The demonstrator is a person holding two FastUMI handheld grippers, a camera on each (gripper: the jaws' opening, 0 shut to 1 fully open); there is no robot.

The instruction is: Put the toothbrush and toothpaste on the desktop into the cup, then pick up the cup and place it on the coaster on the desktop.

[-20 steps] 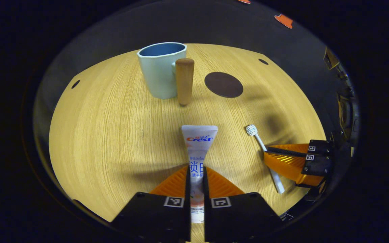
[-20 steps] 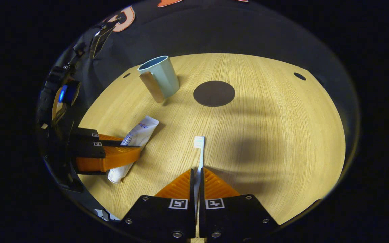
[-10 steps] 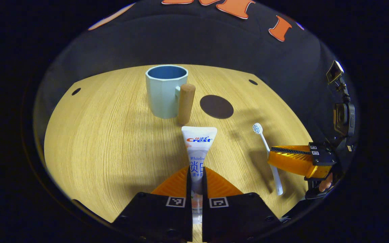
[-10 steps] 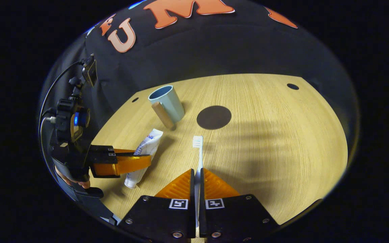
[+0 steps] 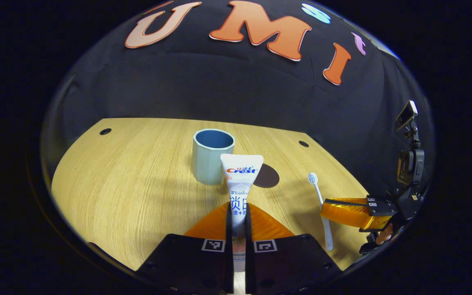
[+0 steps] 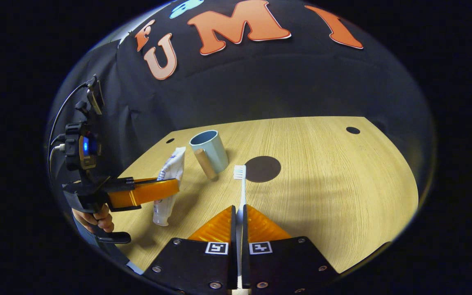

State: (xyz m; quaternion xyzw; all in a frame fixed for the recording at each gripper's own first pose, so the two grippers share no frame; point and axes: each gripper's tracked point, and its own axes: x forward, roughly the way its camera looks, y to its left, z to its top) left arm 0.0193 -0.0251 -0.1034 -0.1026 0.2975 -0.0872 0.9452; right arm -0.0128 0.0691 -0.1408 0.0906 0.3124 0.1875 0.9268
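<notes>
My left gripper [image 5: 238, 211] is shut on the white toothpaste tube [image 5: 240, 176] and holds it in the air, flat end forward, in front of the pale blue cup [image 5: 209, 157]. From the right gripper view the same tube [image 6: 169, 180] hangs tilted in that gripper [image 6: 166, 186], cap end down. My right gripper [image 6: 238, 213] is shut on the white toothbrush [image 6: 242, 186], bristles forward, lifted off the desk. The cup [image 6: 211, 147] with its wooden handle [image 6: 205, 164] stands upright at the back. The dark round coaster [image 6: 262, 169] lies just right of it.
The wooden desktop [image 6: 334, 184] has small round holes near its far corners [image 6: 352, 130]. A hand [image 6: 96, 217] holds the left gripper's handle. The right gripper [image 5: 350, 209] carries the toothbrush [image 5: 320, 205] at the desk's right side in the left gripper view.
Both grippers have risen off the desk, lifting the toothpaste and the toothbrush. The views have tilted up, so the cup and coaster sit lower and smaller.
</notes>
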